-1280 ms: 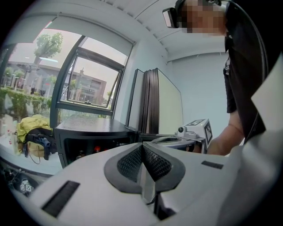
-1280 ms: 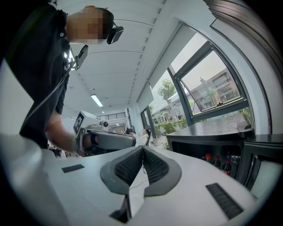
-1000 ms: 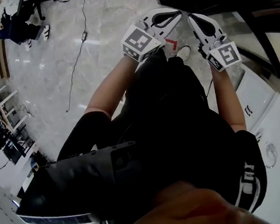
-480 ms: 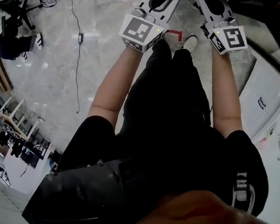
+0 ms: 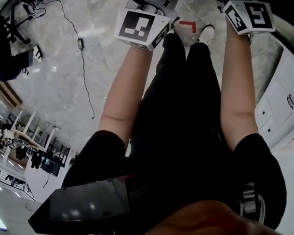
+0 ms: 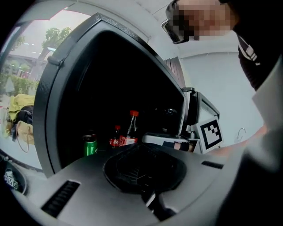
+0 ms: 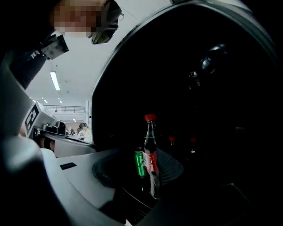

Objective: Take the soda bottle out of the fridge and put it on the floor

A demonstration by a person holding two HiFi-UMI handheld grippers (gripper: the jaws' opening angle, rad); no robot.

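In the right gripper view a cola bottle (image 7: 150, 154) with a red cap stands upright in the dark fridge, a green can (image 7: 139, 163) just behind it. My right gripper (image 7: 148, 187) has just been opening its jaws. They stand apart and the bottle shows in the gap, with neither pad pressing on it. The left gripper view has two red-capped bottles (image 6: 129, 132) and the green can (image 6: 89, 145) beyond my left gripper (image 6: 147, 150), whose jaws meet with nothing between them. In the head view only the marker cubes (image 5: 140, 27) (image 5: 251, 14) show.
The fridge's grey frame (image 6: 53, 97) curves round its dark opening. More red-capped bottles (image 7: 170, 142) stand deeper inside. In the head view the marble floor carries a red mark (image 5: 188, 25) and a cable (image 5: 82, 58). White cabinets (image 5: 286, 99) line the right.
Both arms have stretched further toward the top of the head view, and the jaws have slid past its upper edge. The floor mark and shoe look larger.
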